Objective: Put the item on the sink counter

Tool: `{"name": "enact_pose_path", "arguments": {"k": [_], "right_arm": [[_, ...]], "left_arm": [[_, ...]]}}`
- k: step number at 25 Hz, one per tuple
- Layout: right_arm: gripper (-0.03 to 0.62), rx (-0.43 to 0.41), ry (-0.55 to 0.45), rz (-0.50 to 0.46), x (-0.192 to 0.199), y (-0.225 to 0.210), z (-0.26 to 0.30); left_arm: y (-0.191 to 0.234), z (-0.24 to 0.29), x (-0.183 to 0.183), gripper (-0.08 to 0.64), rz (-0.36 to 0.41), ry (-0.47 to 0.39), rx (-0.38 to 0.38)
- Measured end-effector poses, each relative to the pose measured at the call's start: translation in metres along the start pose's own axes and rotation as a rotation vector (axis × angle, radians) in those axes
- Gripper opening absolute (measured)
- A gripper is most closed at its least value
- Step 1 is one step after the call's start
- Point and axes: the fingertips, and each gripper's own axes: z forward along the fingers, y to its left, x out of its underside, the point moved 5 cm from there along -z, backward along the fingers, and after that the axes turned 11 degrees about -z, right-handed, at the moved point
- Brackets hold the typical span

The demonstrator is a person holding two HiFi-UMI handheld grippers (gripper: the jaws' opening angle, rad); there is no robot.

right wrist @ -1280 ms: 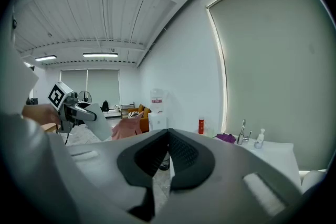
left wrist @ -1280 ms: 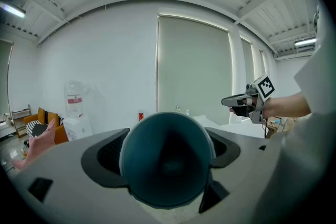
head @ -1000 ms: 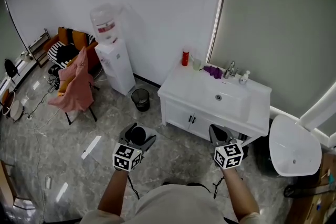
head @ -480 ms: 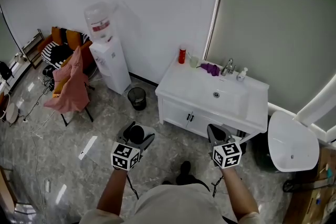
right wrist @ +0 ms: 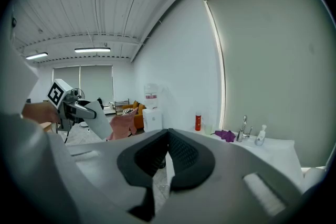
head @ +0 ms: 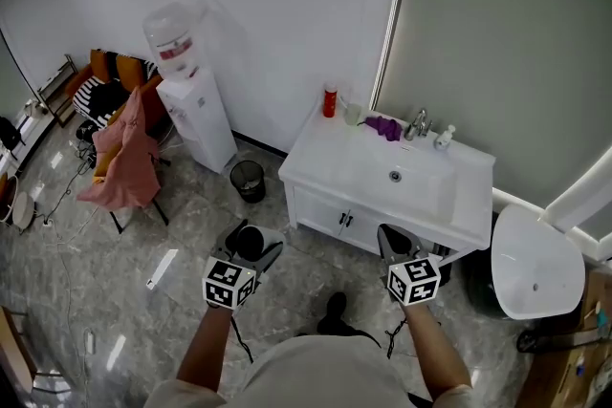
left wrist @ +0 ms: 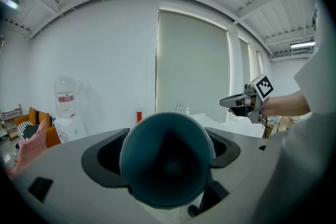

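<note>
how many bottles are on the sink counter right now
2: a red bottle at the back left corner, and a white pump bottle right of the faucet. None seem hidden.

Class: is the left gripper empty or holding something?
Holding. In its own view the left gripper clamps a round teal cup between wide-set jaws.

A dark teal cup (left wrist: pixel 167 162) between the left gripper (head: pixel 249 246)'s jaws hides most of the sink tabletop (left wrist: pixel 241 124) ahead. Beyond the right gripper (right wrist: pixel 168 139), a purple item (right wrist: pixel 227 135) is too small to identify.
</note>
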Motion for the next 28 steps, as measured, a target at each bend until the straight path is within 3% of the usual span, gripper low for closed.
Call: {"name": "enact_pose_path", "arguments": {"k": [18,28], "right_arm": [[0.011,-0.061,0.042,-0.011,0.008,-0.110,0.106],[0.011,-0.083,0.062,0.005,0.015,-0.150,0.136]], "left_arm": [[0.012,0.141,-0.048,0.411,-0.013,0.029,-0.013],[0.015,0.194,-0.073,0.411,-0.030,0.023,-0.013]]}}
